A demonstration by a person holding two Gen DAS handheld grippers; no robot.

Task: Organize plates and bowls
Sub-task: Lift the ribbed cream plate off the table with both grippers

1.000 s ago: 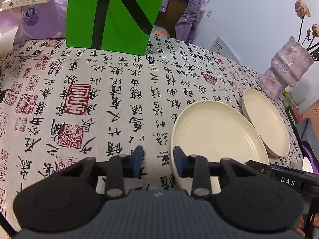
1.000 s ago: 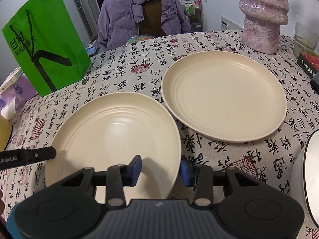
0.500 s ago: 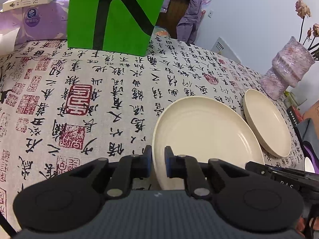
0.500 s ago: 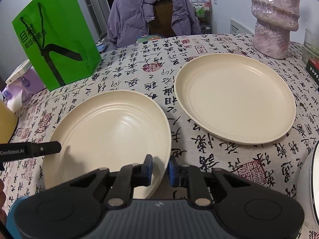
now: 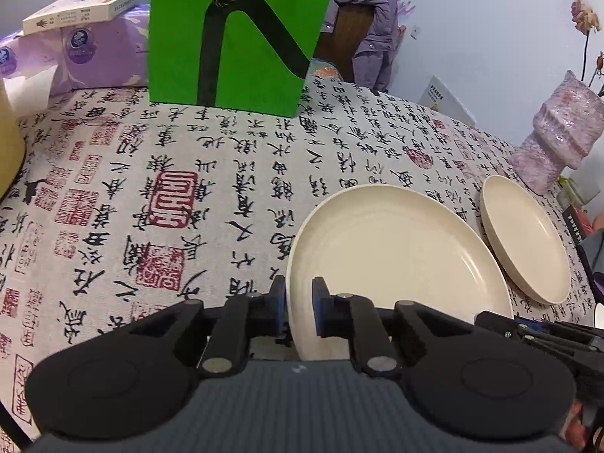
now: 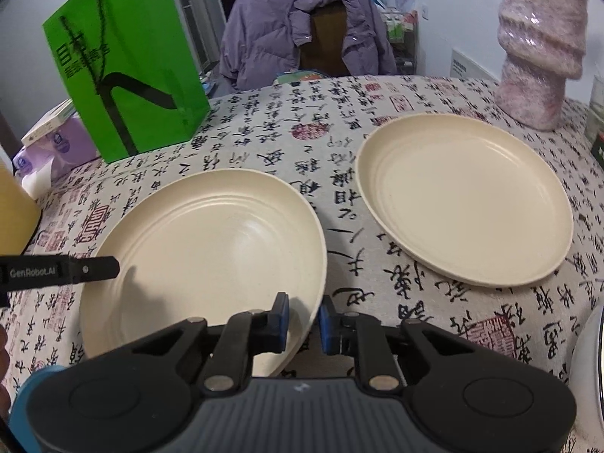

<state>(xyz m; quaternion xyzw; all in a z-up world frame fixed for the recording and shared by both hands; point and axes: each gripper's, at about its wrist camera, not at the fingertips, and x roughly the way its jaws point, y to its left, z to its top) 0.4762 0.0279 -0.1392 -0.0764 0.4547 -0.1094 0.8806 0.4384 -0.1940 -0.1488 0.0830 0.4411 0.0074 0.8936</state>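
1. The near plate [image 6: 211, 249] was cream, round and shallow, with faint concentric rings inside and a glossy sheen. It was empty, face up, with its rim clamped on opposite sides by the left gripper [image 5: 298, 307] and the right gripper [image 6: 304, 324].
2. The far plate [image 6: 464, 200] looked the same: cream, empty, face up. It lay flat on the counter [image 6: 271, 143], close beside the near plate, apart from it in the right wrist view.
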